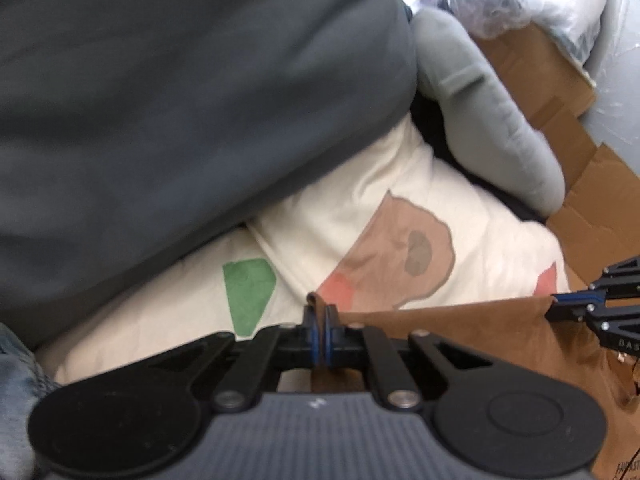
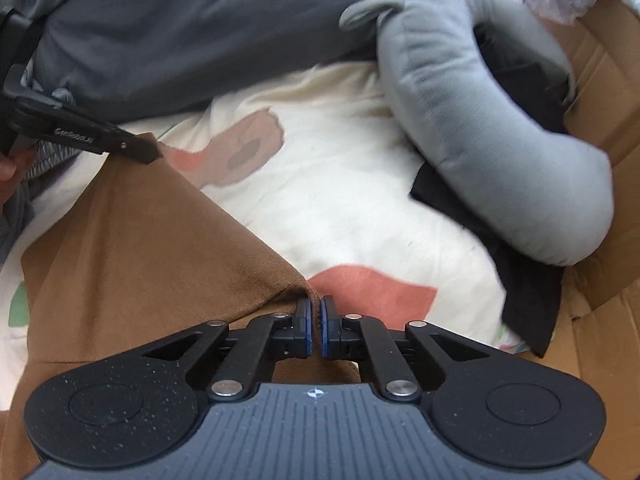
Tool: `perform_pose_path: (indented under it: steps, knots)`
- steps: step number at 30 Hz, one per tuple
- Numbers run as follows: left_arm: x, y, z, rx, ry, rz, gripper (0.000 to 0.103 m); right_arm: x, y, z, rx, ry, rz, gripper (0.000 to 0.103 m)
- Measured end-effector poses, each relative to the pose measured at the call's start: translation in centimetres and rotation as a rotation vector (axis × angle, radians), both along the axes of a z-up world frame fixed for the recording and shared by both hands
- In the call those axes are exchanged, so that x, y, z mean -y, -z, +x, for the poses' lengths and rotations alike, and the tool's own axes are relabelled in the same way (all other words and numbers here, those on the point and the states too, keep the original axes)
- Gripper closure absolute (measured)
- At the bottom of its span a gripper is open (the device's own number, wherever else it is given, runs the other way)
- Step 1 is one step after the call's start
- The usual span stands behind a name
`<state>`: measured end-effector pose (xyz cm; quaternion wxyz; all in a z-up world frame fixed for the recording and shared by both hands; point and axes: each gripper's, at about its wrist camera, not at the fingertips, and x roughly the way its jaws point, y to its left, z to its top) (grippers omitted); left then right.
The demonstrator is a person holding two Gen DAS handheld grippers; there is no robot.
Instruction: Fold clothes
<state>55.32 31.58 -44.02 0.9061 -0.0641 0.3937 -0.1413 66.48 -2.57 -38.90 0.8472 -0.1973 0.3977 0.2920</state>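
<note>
We see a cream printed sheet (image 2: pixel 352 184) hemmed by a dark grey duvet (image 1: pixel 180 92), a grey cushion (image 2: pixel 480 120) and cardboard (image 1: pixel 560 80). On it lies the brown garment (image 2: pixel 152 248), its upper corners pinched by the closed left gripper (image 1: pixel 319 320) and right gripper (image 2: pixel 315 312).

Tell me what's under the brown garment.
Under the brown garment lies a cream printed sheet, showing past its edges. Whatever sits beneath the garment's middle is covered.
</note>
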Motion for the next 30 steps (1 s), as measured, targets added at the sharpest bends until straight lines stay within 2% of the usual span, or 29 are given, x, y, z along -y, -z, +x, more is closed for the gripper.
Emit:
perform_pose_path:
  steps: [3,5,7,11,14,18,22,30]
  knots:
    - [0.5,0.3,0.2,-0.004,-0.001,0.025,0.1,-0.3,0.2,0.3,0.011,0.018,-0.012,0.1]
    - [0.8,1.2,1.0,-0.051,-0.007,0.045,0.099,-0.7,0.6,0.7,0.007,0.033,-0.025,0.099]
    - [1.1,1.8,1.6,-0.085,-0.015,0.062,0.098,-0.9,0.7,1.1,-0.01,0.058,-0.024,0.094]
    - [1.2,0.9,1.3,-0.07,-0.036,0.082,0.086,-0.7,0.4,1.5,-0.024,0.089,-0.009,0.083]
    - [1.0,-0.7,0.5,-0.048,-0.043,0.078,0.083,0.4,-0.7,1.0,-0.007,0.097,0.014,0.075]
    - [0.3,-3.2,-2.0,-0.029,-0.048,0.056,0.082,1.6,-2.1,0.3,-0.001,0.109,0.053,0.075]
    - [0.0,-4.7,-4.9,-0.051,-0.053,0.054,0.082,2.1,-2.9,-1.1,0.0,0.105,0.085,0.075]
    - [0.1,-3.6,-11.8,-0.144,-0.107,0.051,0.079,2.9,-3.2,-5.2,-0.041,0.142,0.163,0.075]
